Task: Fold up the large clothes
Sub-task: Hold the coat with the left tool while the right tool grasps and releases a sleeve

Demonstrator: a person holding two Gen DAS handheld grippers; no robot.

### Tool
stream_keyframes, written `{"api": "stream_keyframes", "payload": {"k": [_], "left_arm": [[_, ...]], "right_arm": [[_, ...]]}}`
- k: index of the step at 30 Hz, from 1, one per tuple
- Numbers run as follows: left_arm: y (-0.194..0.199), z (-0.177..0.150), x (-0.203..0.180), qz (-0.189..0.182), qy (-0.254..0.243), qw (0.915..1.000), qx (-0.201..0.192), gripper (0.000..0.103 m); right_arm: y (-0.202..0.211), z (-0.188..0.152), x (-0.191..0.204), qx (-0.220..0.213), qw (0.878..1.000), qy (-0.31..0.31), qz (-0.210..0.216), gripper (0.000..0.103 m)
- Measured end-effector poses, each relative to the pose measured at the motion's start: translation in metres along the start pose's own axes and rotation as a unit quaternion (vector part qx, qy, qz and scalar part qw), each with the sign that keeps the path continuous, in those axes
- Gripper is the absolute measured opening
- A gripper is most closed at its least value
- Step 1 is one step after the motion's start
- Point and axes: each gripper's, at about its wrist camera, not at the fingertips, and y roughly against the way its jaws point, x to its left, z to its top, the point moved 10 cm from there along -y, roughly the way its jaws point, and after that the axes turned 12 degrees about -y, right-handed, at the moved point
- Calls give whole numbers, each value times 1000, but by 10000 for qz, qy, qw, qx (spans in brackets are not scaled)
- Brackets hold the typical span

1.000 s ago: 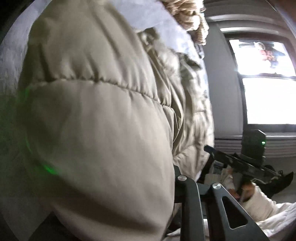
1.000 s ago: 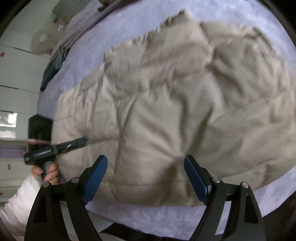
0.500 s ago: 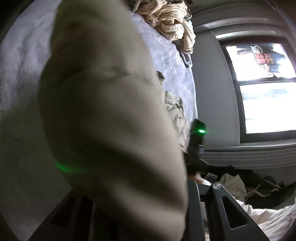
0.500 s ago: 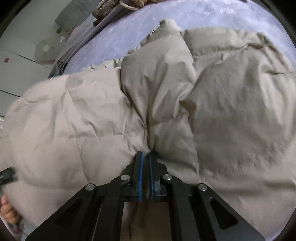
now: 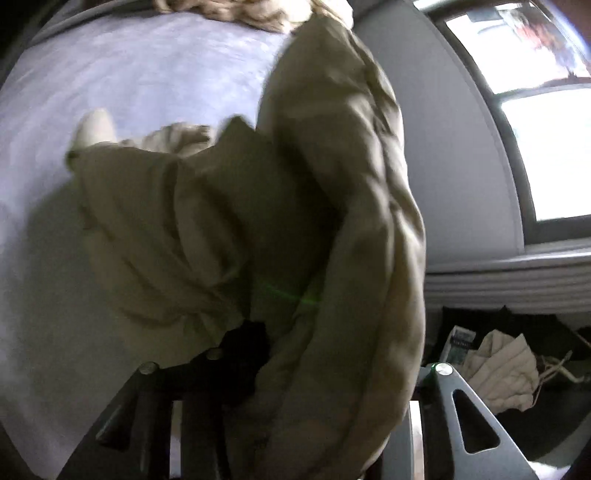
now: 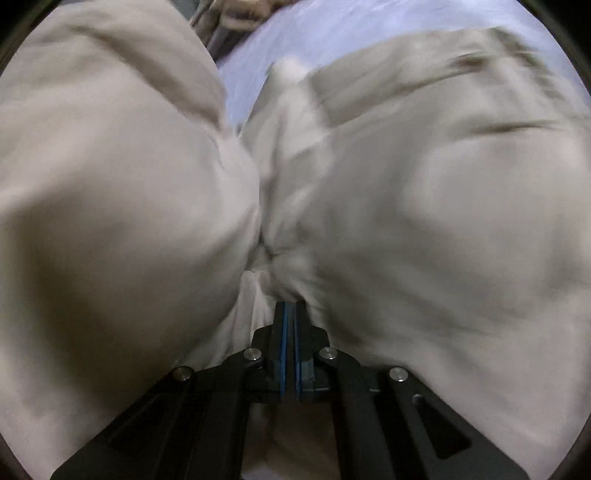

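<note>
A large beige padded jacket (image 5: 229, 221) hangs bunched over the lilac bed sheet (image 5: 110, 85). In the left wrist view a thick fold of it drapes across my left gripper (image 5: 288, 373) and hides the fingertips, so the jaw state is not visible there. In the right wrist view the jacket (image 6: 424, 206) fills the frame. My right gripper (image 6: 290, 306) is shut on a pinch of its fabric, blue pads pressed together, with the cloth lifted and gathered on both sides.
A pile of cream and striped clothes (image 5: 236, 11) lies at the far end of the bed. A grey wall and bright window (image 5: 546, 140) stand to the right. Clothes and a box (image 5: 495, 365) lie on the floor below the window.
My right gripper went from open above the flat jacket to shut on its fabric and has lifted it. The jacket now hangs bunched, and the left view has swung toward the bed.
</note>
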Motion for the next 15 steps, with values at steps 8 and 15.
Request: {"api": "stream_keyframes", "payload": {"k": [8, 15], "left_arm": [[-86, 29, -35, -905, -160, 9953, 319, 63], [-135, 33, -36, -578, -582, 9962, 301, 85]], "right_arm": [[82, -2, -77, -754, 9933, -859, 159, 5], [124, -21, -108, -1066, 9879, -1120, -107, 7]]}}
